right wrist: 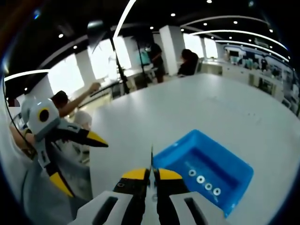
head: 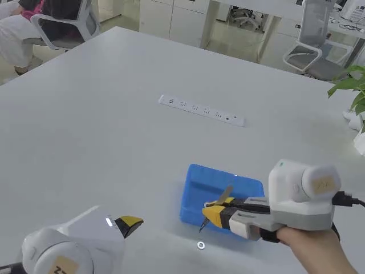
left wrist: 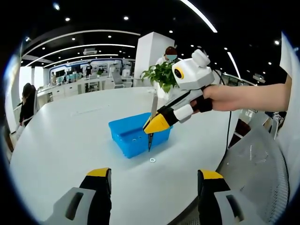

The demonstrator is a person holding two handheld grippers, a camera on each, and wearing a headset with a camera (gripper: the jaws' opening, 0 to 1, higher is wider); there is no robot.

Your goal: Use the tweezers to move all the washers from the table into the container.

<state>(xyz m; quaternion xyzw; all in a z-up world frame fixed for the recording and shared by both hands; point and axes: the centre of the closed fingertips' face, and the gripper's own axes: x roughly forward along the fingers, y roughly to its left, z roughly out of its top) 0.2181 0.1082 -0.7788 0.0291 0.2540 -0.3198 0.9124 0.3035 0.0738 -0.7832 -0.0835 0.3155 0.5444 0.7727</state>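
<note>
Blue plastic container [head: 197, 188] sits near the front edge of a white table [head: 114, 114], where a person works with a hand-held gripper in each hand. The right gripper [head: 212, 213], gripped in a bare hand [head: 311, 245], has its yellow-tipped jaws pressed together on a pair of tweezers [head: 226, 194], clamped around their middle. The tweezers stand steeply, silver end up over the container and dark points angled down in front of its near wall. One loose washer [head: 201, 245] lies flat on the table just in front of the container, close below the points and apart from them; whether the points carry anything cannot be told. In the right gripper view, four washers [right wrist: 200, 179] lie in a row on the container's floor.

The left gripper [left wrist: 153, 187] hangs low on the person's left, well apart from the container, its jaws spread wide with nothing between them.

Farther back on the table, a white power strip [head: 201, 110] lies flat. Green leaves of a plant [head: 349, 85] show at the table's right edge, and an office chair [head: 63, 25] stands beyond the far left corner.
</note>
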